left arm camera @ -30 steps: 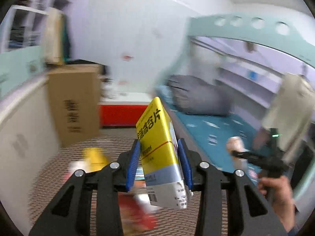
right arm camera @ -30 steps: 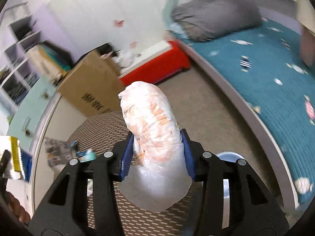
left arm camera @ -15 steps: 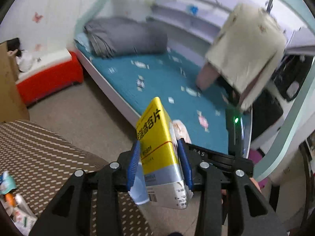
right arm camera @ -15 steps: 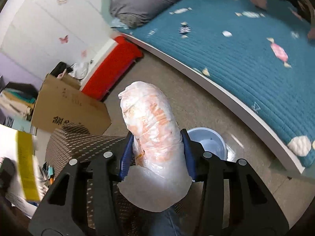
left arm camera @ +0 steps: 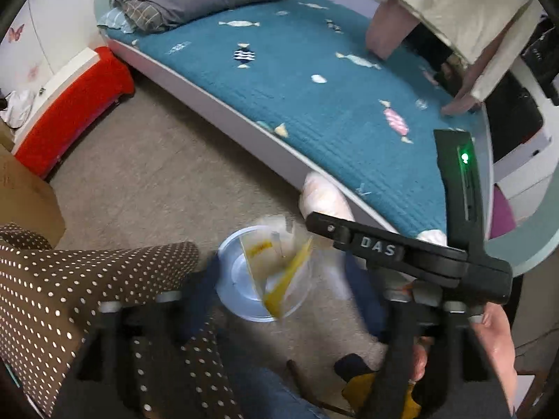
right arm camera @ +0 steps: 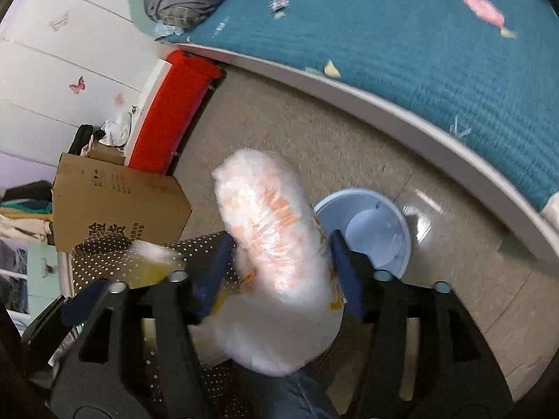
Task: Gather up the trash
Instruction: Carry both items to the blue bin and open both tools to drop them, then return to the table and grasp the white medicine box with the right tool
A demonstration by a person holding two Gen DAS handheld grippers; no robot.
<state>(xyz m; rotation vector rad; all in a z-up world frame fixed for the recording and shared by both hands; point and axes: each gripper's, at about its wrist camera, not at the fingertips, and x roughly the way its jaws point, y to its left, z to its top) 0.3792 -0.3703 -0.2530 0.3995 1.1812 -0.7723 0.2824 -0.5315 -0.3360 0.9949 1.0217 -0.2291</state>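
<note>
A light blue bin (left arm camera: 244, 293) stands on the floor by the bed. The yellow carton (left arm camera: 279, 272) is blurred over the bin's mouth, free of my left gripper (left arm camera: 276, 296), whose jaws stand wide apart. My right gripper (right arm camera: 279, 265) holds a white plastic bag with orange print (right arm camera: 272, 237) between its blue pads, up and left of the bin (right arm camera: 363, 227). The jaws look blurred and a little wider than the bag. The right gripper also shows in the left wrist view (left arm camera: 401, 255), to the right of the bin.
A bed with a teal quilt (left arm camera: 314, 80) runs along the far side. A red bench (left arm camera: 70, 101) and a cardboard box (right arm camera: 115, 206) stand to the left. A brown dotted tablecloth (left arm camera: 70, 296) covers the table at lower left. The floor is beige carpet.
My left gripper has swung down over the bin and opened, and the yellow carton has dropped out of it. My right gripper has moved closer to the bin with the bag.
</note>
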